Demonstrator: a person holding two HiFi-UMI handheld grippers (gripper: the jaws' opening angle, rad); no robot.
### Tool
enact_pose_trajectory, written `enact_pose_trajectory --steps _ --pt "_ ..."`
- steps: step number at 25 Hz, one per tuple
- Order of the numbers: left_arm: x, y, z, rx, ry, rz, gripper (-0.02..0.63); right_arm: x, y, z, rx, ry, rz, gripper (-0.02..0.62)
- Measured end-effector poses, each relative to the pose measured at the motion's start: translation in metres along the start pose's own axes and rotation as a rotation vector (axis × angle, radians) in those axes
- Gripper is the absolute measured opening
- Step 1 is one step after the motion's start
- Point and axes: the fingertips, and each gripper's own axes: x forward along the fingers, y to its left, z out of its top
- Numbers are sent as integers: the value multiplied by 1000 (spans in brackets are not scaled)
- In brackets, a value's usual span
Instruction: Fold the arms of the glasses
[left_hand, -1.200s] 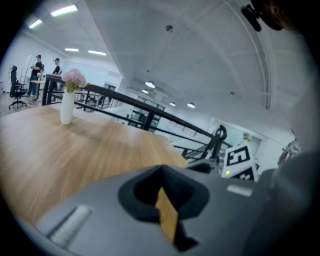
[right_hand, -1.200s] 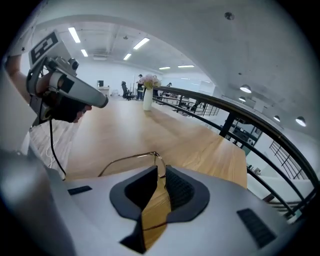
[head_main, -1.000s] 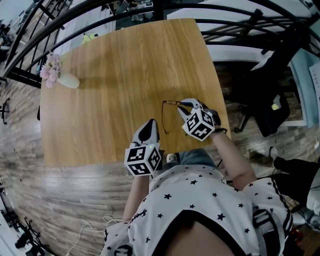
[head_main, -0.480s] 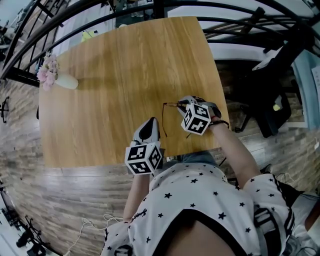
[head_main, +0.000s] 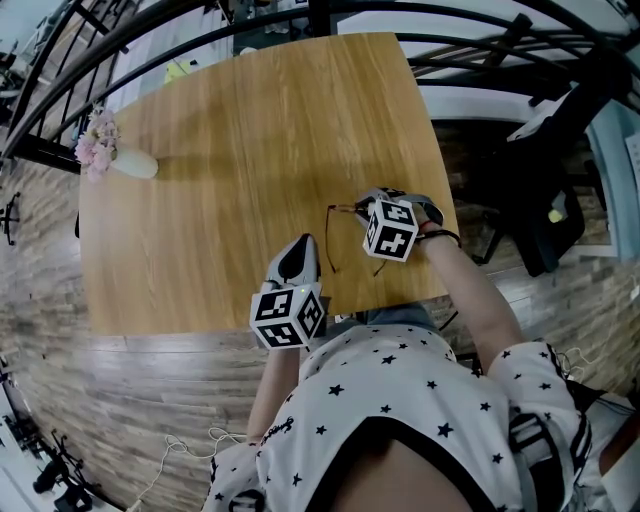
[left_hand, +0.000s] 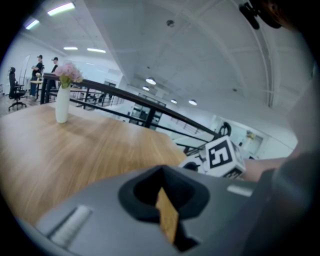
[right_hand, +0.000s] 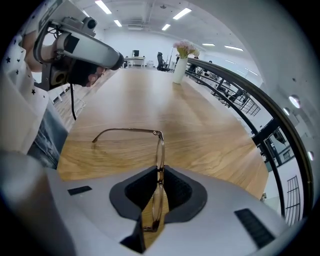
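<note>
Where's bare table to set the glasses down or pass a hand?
Bare: middle and far half of the table, between the vase at the far-left corner and the right edge; near-left too. Crowded: near-right, where left gripper, right gripper and glasses sit.

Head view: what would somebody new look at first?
Probably the glasses, pinched at the front by the right gripper near the table's near right edge, with one arm sticking out unfolded. Next come the left gripper, shut and empty, just beside them, and the vase of pink flowers by the far left edge.
</note>
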Motion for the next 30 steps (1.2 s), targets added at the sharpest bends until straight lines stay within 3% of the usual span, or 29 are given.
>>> enact_pose_trajectory --steps 11,30 --pt "-7 -1 -3 0 -3 2 6 -2 -1 2 48 -4 12 20" --pt "-49 -18 -14 34 -38 -7 6 -64 1 19 148 -109 -215 20"
